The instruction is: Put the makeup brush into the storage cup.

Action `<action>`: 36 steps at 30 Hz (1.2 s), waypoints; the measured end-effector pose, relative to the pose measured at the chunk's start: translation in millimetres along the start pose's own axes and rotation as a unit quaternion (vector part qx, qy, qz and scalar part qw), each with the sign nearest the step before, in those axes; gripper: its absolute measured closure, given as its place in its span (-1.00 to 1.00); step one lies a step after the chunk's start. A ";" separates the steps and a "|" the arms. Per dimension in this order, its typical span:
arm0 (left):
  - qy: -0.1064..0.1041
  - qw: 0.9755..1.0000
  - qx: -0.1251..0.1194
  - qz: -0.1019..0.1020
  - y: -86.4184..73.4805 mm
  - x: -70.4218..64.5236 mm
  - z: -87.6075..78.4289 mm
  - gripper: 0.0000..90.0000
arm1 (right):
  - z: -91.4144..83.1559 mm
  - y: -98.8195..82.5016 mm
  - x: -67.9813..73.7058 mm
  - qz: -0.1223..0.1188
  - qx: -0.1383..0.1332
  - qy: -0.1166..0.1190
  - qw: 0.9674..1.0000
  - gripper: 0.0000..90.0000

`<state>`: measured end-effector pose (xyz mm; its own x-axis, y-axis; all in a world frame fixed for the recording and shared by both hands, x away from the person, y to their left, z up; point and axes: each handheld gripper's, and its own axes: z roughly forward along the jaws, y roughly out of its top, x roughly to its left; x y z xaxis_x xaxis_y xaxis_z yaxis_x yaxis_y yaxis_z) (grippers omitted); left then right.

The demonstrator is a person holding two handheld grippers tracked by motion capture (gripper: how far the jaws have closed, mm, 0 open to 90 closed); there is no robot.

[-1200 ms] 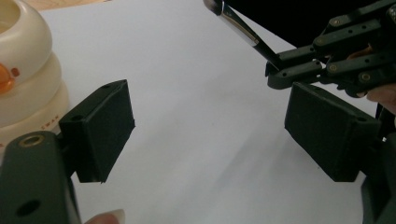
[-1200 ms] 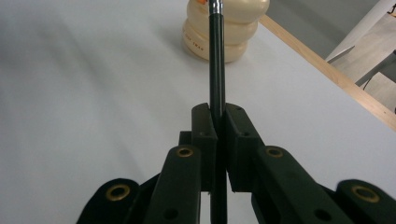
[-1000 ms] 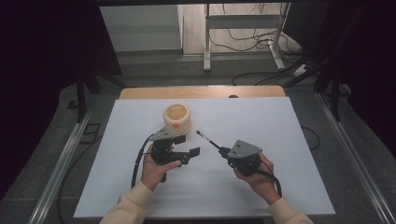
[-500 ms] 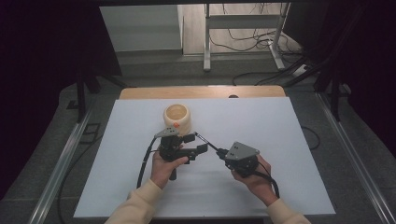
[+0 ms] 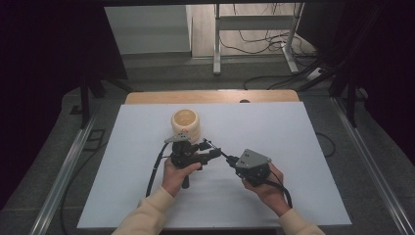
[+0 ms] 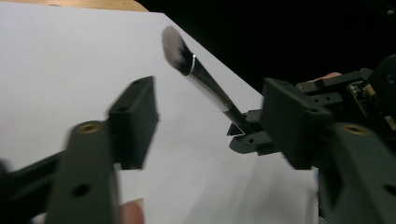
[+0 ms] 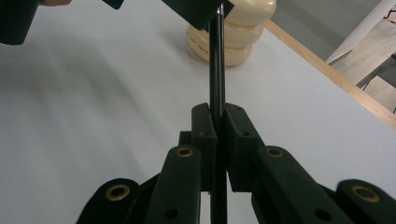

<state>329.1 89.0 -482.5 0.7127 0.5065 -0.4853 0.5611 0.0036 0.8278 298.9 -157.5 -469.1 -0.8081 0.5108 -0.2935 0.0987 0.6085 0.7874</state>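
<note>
The slim black-handled makeup brush with a silver ferrule and a soft white-and-grey tuft [image 6: 205, 77] was pinched by its handle between the pressed-together jaws of the right claw [image 7: 218, 116], and it stuck out from those jaws, up off the white bench [image 5: 293, 137], towards the left claw [image 5: 211, 150]. Held that way, by the tail end with the tuft free, the brush seemed offered for a handover: its shaft lay in the gap of the left claw, whose jaws had just been closing around it. In the left gripper view those two jaws stood apart on either side of the shaft, with bench showing between them, so they were spread and not yet gripping. The tuft reached past the left claw's jaws, so a grip there would likely fall on the handle below the ferrule.

Just beyond the left claw stood the cream-coloured ribbed round pot with an open top [image 5: 186, 125], upright on the bench. It looked like the holder meant for the brush, placed within easy reach of the claw about to take it.

Counted: one brush, one pot, two claws, each carried in one hand, and one white bench with a wooden strip [image 5: 210, 96] along its far edge.
</note>
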 end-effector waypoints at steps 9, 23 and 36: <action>-0.037 0.999 0.002 -0.013 -0.5 2.4 4.1 0.49 | 2.2 -0.8 0.9 0.000 0.003 0.002 1.000 0.86; -0.088 0.995 -0.006 -0.035 1.8 2.1 5.0 0.84 | 2.4 -1.6 0.5 0.003 0.000 0.002 1.000 0.85; -0.051 0.998 -0.022 -0.015 9.5 -0.9 -13.1 0.85 | -6.3 -11.8 -13.5 0.080 -0.006 0.019 0.997 -0.05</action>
<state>328.3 99.9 -470.5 0.7365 0.4151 -0.5341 0.5652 0.0559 0.8230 305.0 -175.4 -471.0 -0.8039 0.5773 -0.1433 0.2213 0.5139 0.8289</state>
